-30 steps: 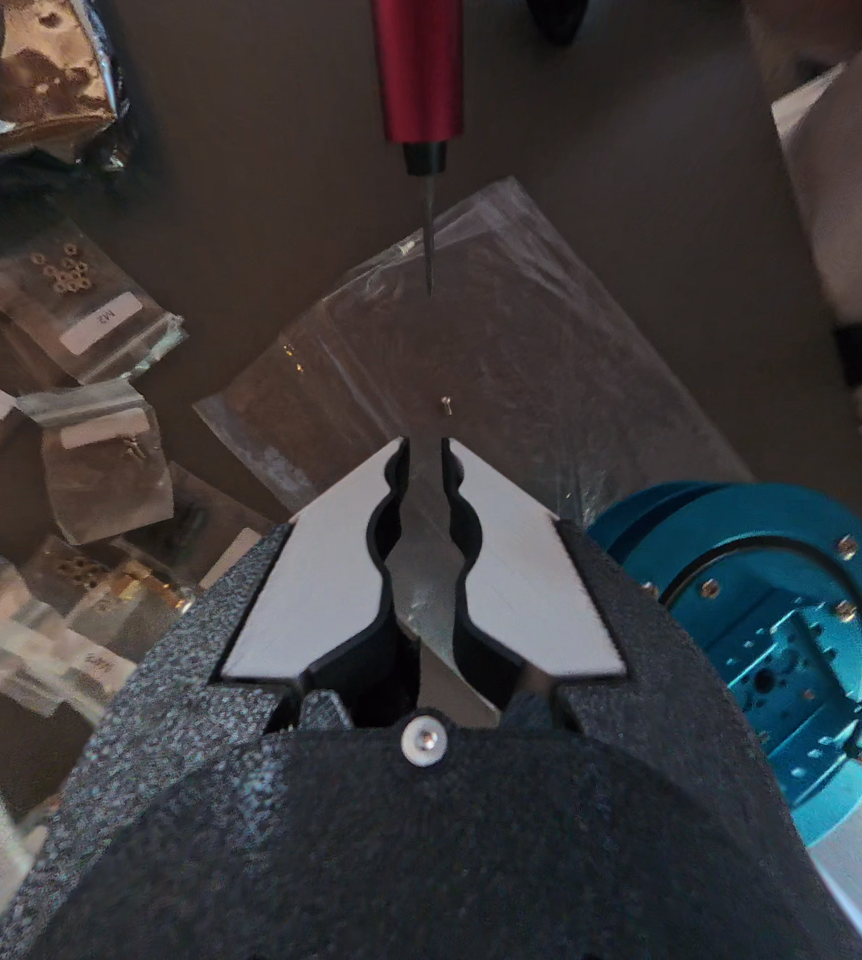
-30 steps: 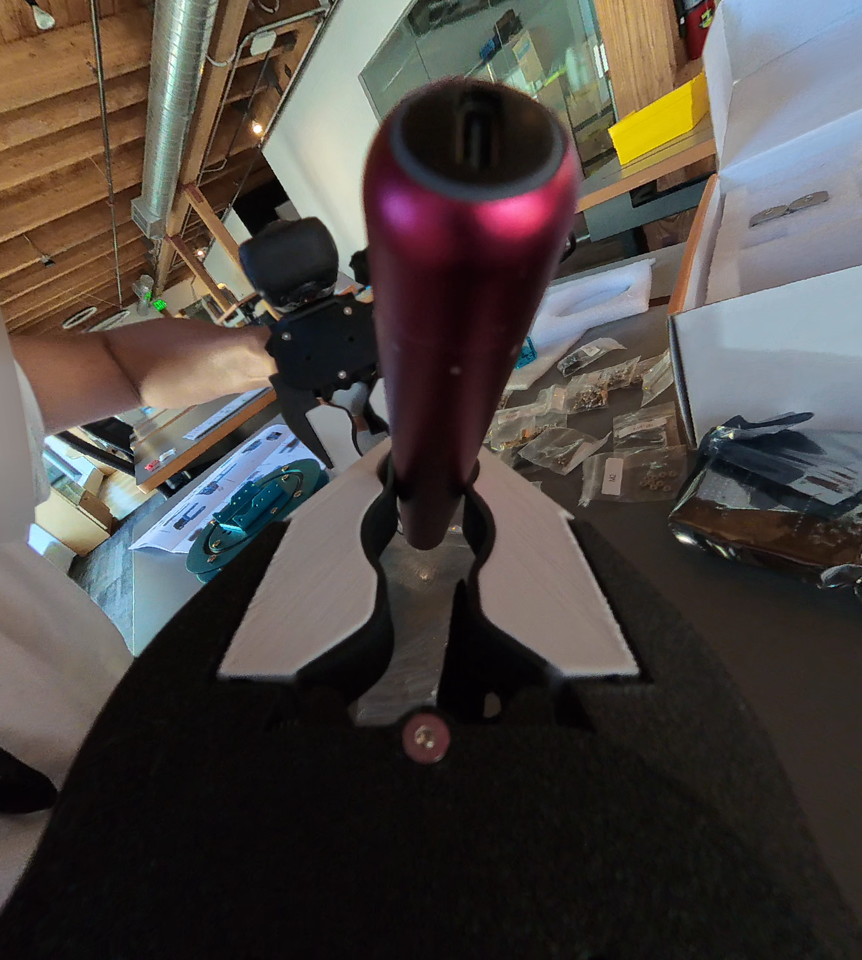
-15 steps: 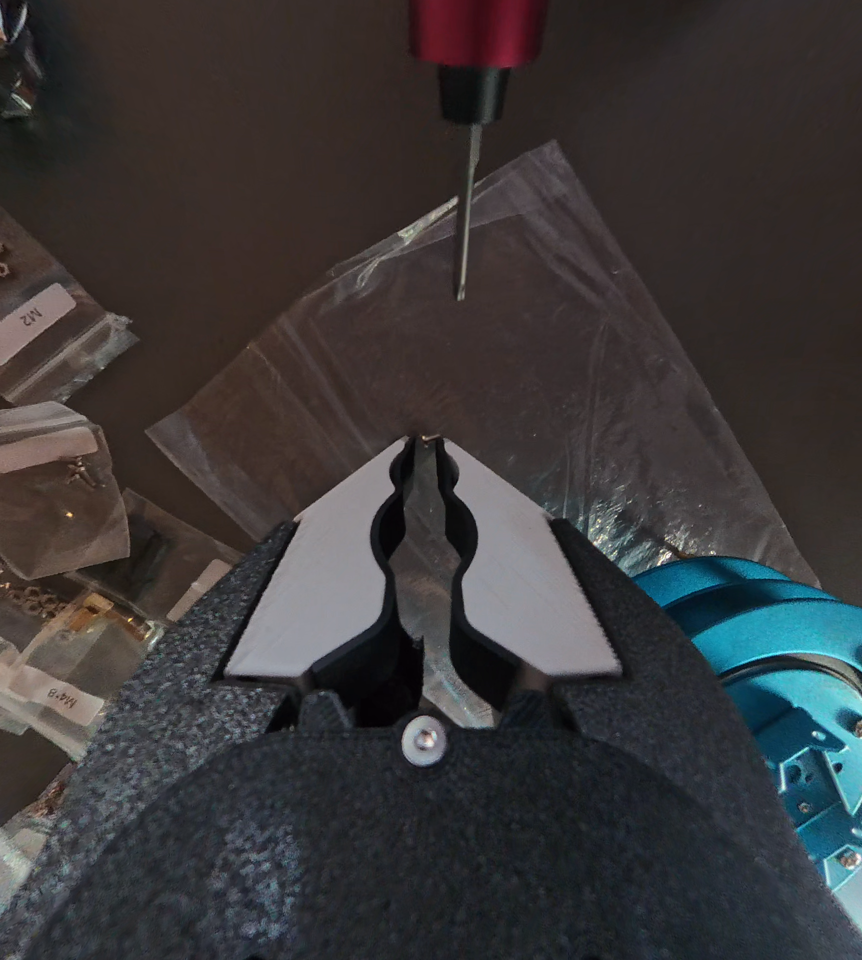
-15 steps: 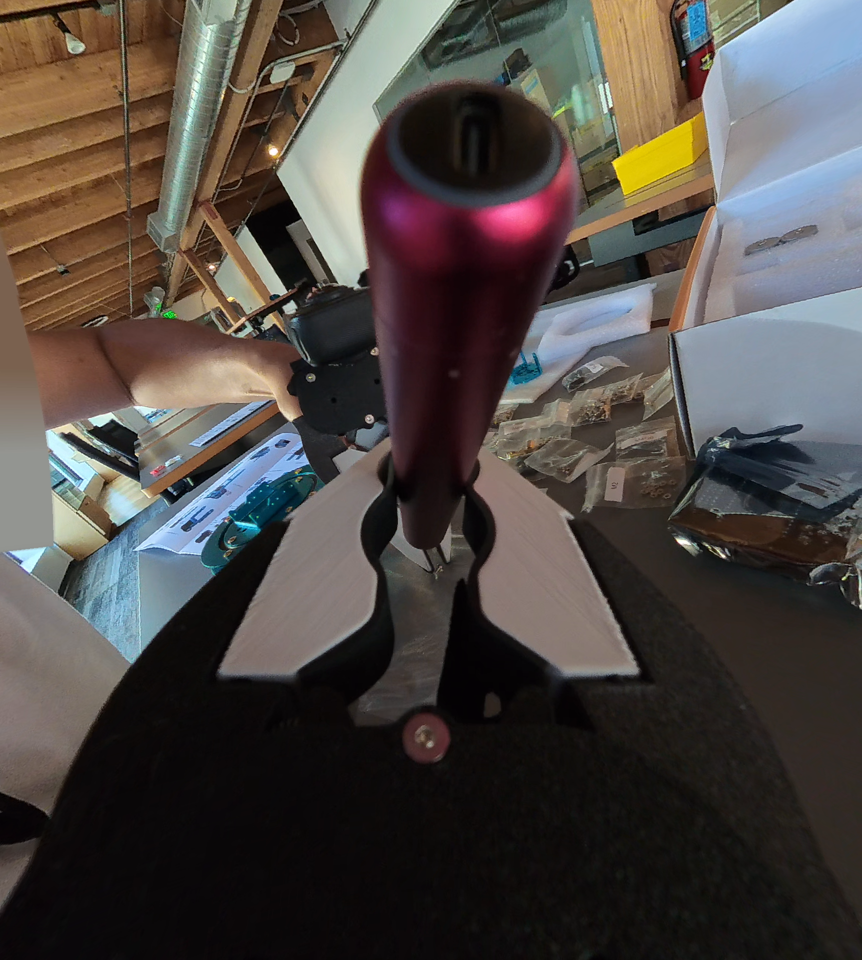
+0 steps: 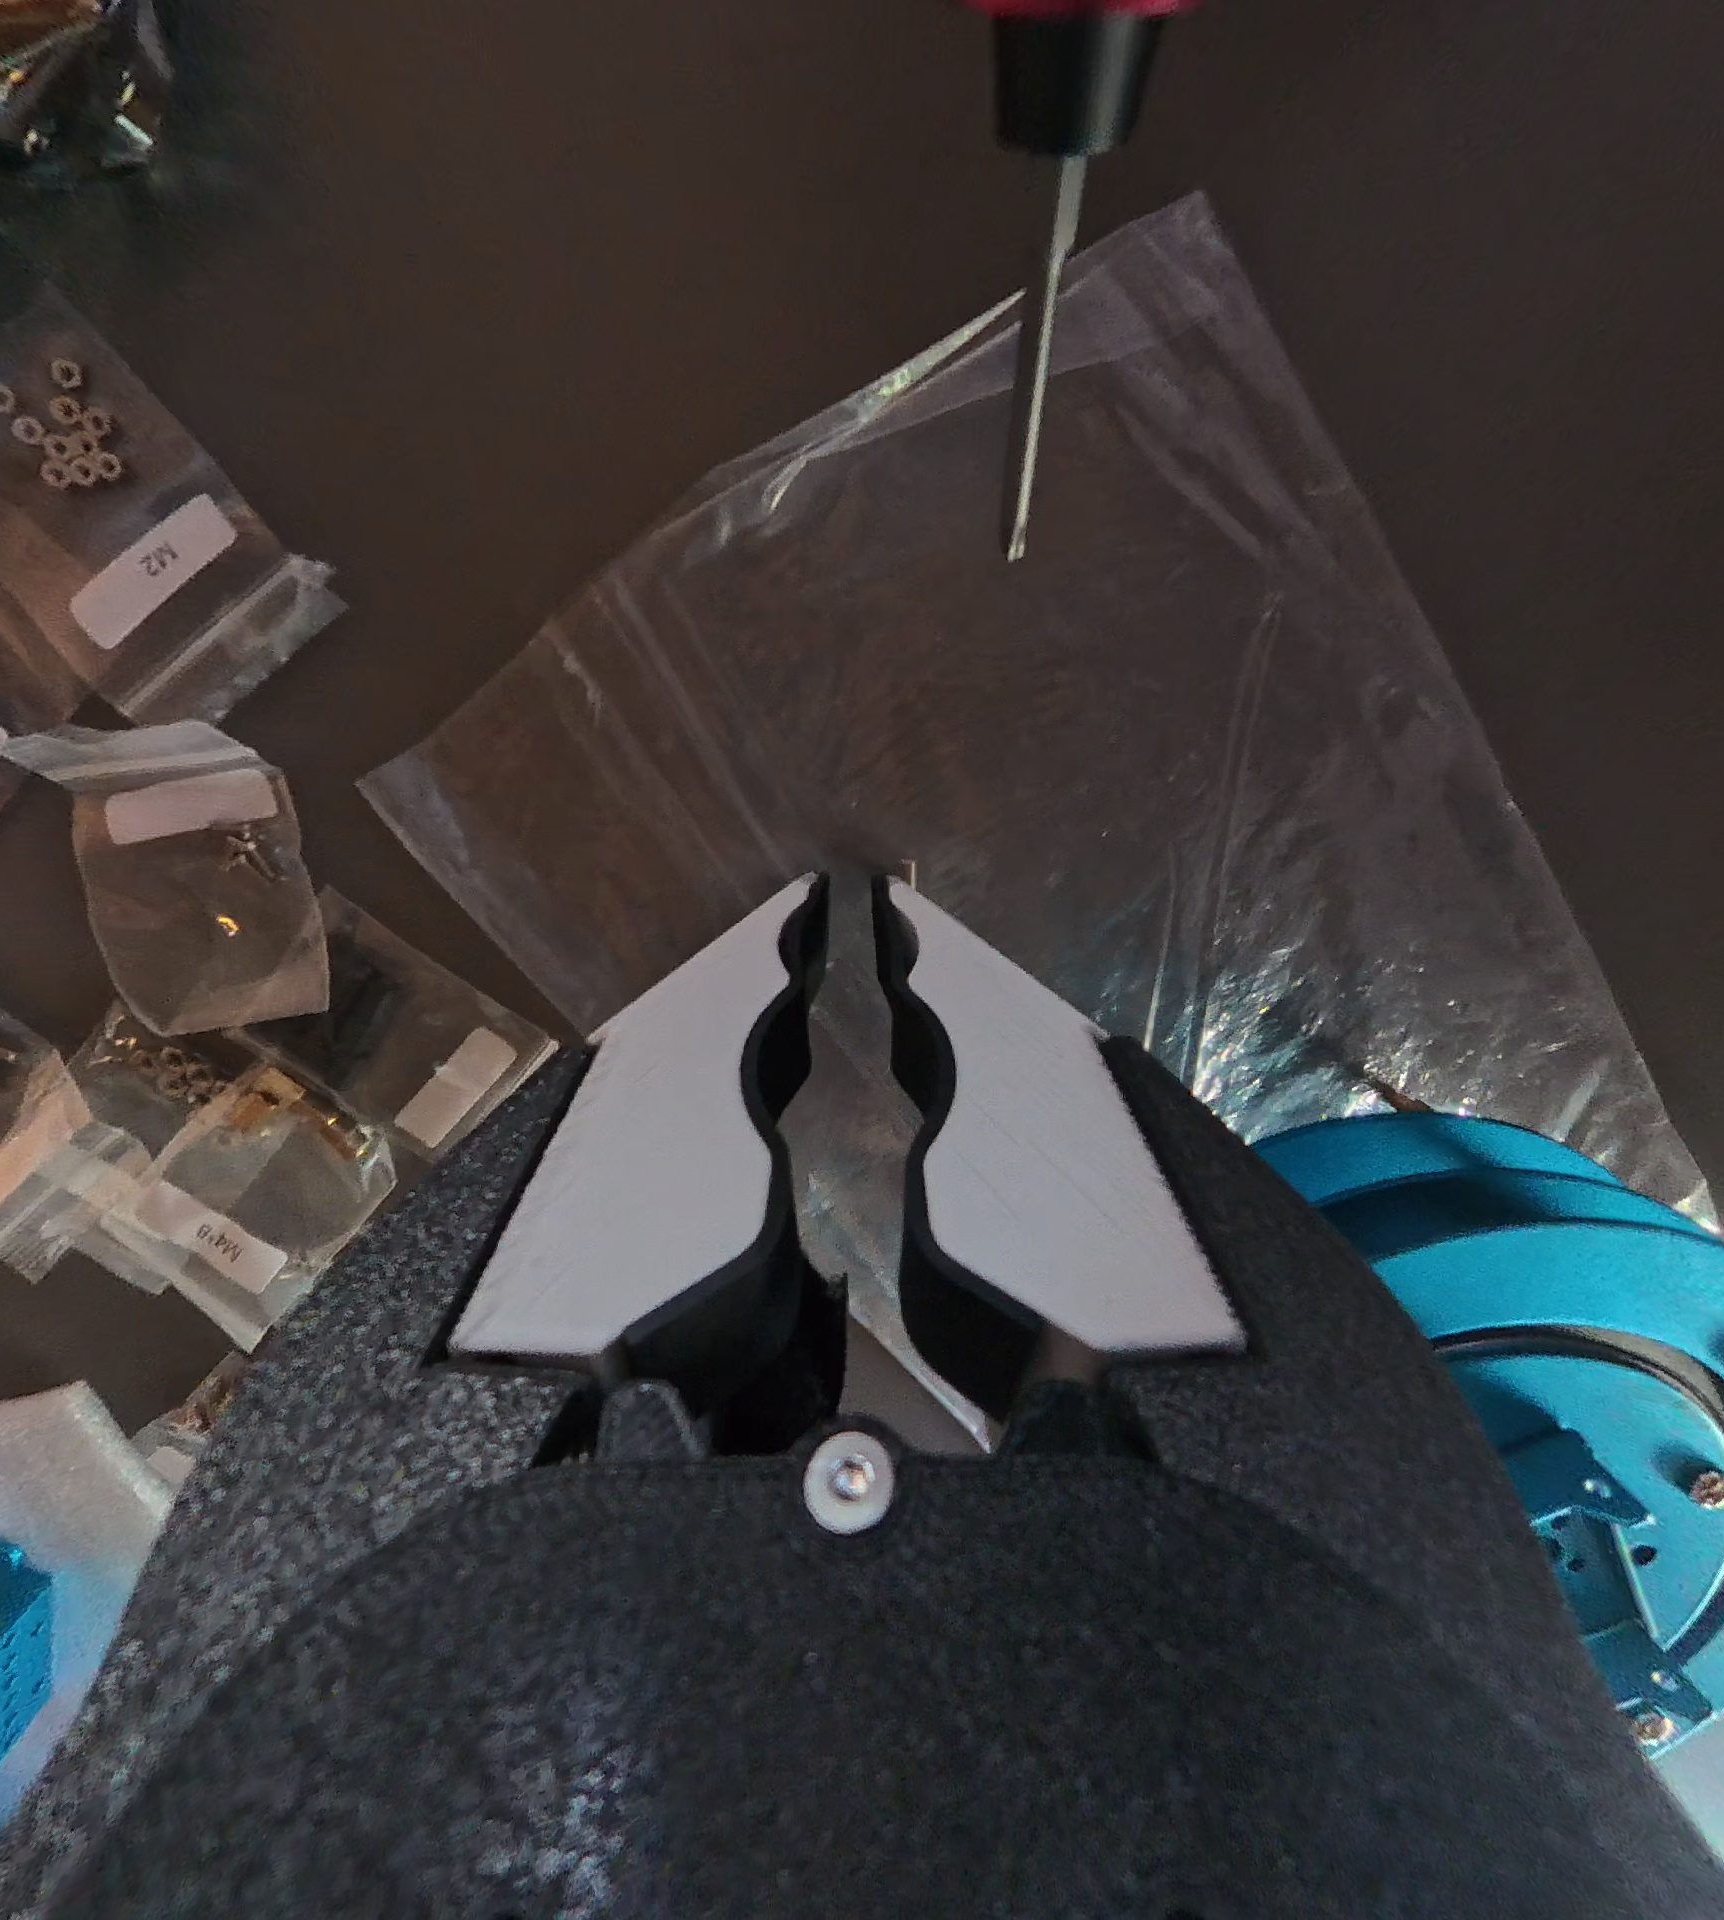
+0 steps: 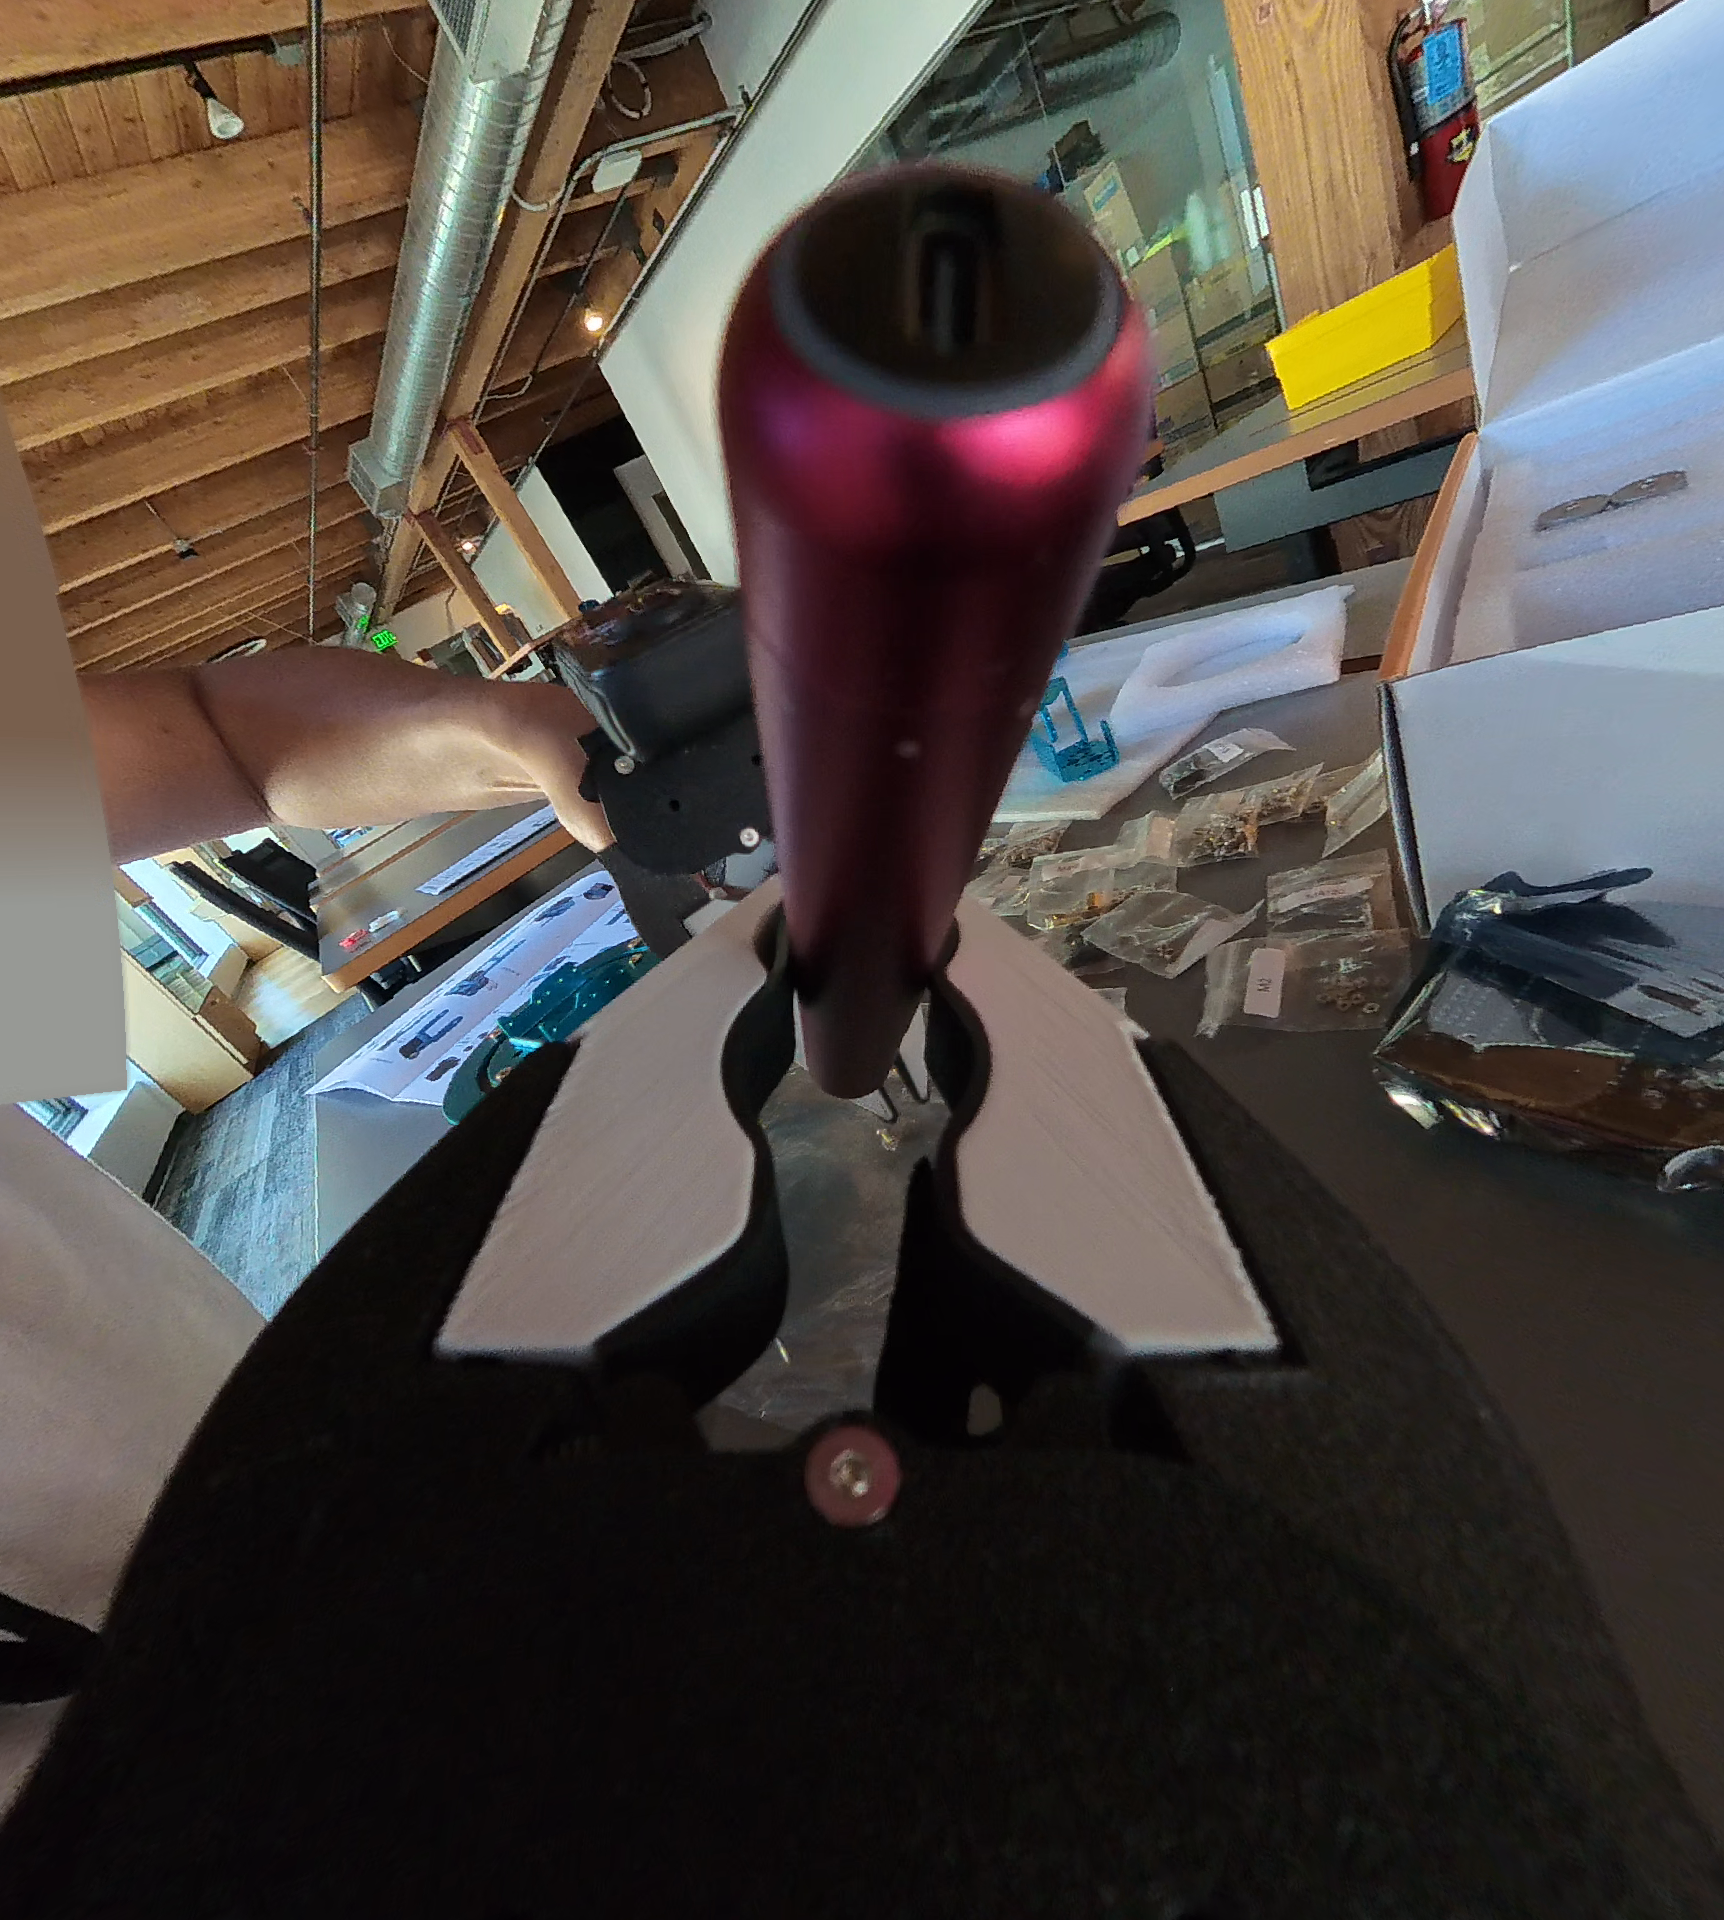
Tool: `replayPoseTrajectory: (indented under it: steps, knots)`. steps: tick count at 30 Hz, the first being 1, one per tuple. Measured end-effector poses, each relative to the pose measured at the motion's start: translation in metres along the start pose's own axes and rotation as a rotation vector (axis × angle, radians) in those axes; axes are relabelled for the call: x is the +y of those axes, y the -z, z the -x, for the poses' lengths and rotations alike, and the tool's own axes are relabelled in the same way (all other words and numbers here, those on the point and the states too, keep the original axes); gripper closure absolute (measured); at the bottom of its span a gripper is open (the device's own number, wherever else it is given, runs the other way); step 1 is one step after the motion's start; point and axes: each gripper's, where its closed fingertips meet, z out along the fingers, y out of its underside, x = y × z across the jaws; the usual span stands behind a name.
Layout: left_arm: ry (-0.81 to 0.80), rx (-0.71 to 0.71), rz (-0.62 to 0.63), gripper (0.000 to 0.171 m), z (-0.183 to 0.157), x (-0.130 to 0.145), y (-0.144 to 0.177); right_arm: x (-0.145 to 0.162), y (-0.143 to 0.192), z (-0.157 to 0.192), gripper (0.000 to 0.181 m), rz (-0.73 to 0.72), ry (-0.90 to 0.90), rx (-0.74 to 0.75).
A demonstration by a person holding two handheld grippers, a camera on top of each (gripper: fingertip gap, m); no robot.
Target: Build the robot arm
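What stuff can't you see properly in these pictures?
- Screw at the left gripper tips: left wrist view, too small and hidden by the fingers to tell if it is gripped.
- Screwdriver handle: left wrist view, cut off by the top edge.
- Screwdriver bit: right wrist view, mostly hidden behind the handle in the right gripper.
- Blue ring: left wrist view, part hidden by the gripper body, part cut off at the right edge.

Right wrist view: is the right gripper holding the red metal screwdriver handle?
Yes, the right gripper is clamped on the red metal screwdriver handle, which stands up between its two white fingers.
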Motion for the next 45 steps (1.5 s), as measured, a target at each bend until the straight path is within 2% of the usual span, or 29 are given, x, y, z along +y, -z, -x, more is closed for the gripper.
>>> replayPoseTrajectory:
  steps: [10,19,23,36,39,45]
  knots:
    - [-0.102,0.046,0.018,0.164,-0.012,0.004,-0.004,-0.003,0.004,0.001,0.163,-0.021,-0.003,-0.003]
    - [-0.143,0.079,-0.006,0.164,-0.018,-0.004,-0.005,-0.003,0.006,0.0,0.163,-0.023,-0.001,0.003]
    - [-0.13,0.11,-0.01,0.165,-0.022,-0.005,-0.006,-0.003,0.006,0.0,0.163,-0.022,-0.002,0.003]
    - [-0.092,0.024,0.021,0.167,-0.012,0.001,-0.003,-0.002,0.005,0.002,0.163,-0.018,-0.008,-0.011]
    - [-0.088,0.048,-0.007,0.167,-0.014,-0.003,0.003,-0.002,0.005,0.002,0.163,-0.018,-0.01,-0.014]
    - [-0.076,0.067,0.024,0.166,-0.013,0.006,0.0,-0.002,0.006,0.003,0.163,-0.019,-0.011,-0.016]
